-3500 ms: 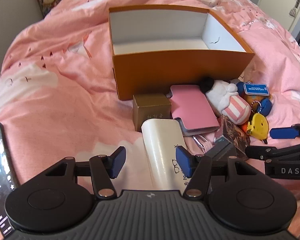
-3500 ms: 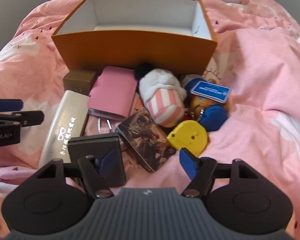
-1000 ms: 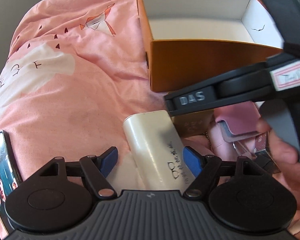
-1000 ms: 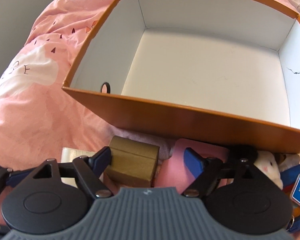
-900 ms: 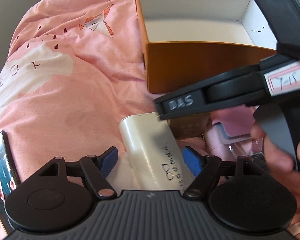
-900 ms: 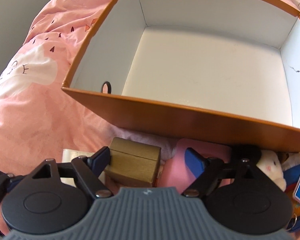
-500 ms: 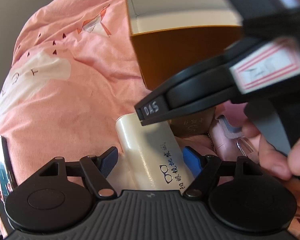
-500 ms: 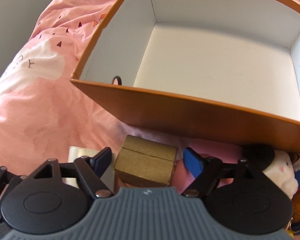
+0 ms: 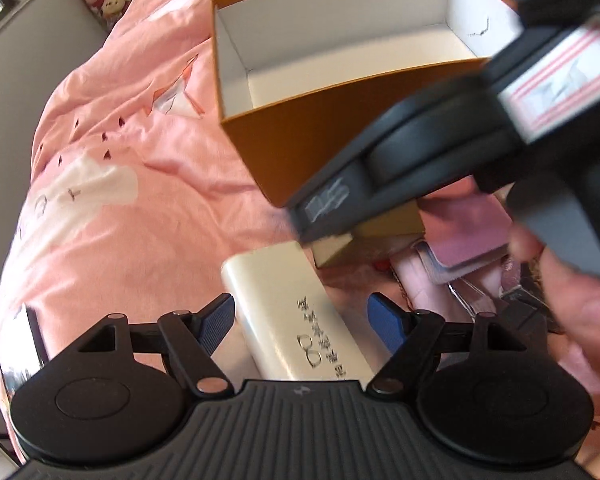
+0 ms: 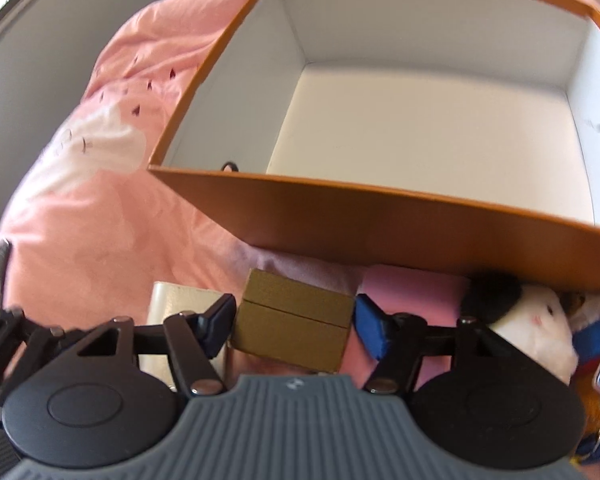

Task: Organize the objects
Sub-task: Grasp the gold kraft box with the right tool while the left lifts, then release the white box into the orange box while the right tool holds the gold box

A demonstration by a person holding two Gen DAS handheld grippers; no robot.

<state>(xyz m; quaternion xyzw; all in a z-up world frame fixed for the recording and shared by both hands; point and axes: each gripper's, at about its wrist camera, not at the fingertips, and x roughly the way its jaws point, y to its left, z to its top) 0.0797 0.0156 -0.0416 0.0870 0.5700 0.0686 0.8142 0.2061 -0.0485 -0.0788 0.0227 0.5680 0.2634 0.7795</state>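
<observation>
The orange box (image 10: 380, 216) stands open-topped and bare inside, so its whole interior is free from above. Its near wall rises directly behind the gold box (image 10: 292, 332), closing off the way forward. The cream case (image 9: 296, 320) lies just left of the gold box and the pink wallet (image 9: 468, 232) just right, crowding both flanks. Left of the case, the pink bedspread (image 9: 120, 208) lies clear.

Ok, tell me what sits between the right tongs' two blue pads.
The small gold box sits between the pads of the right tongs, which are closing around it; the right wrist view shows this. The orange box stands just beyond it.
</observation>
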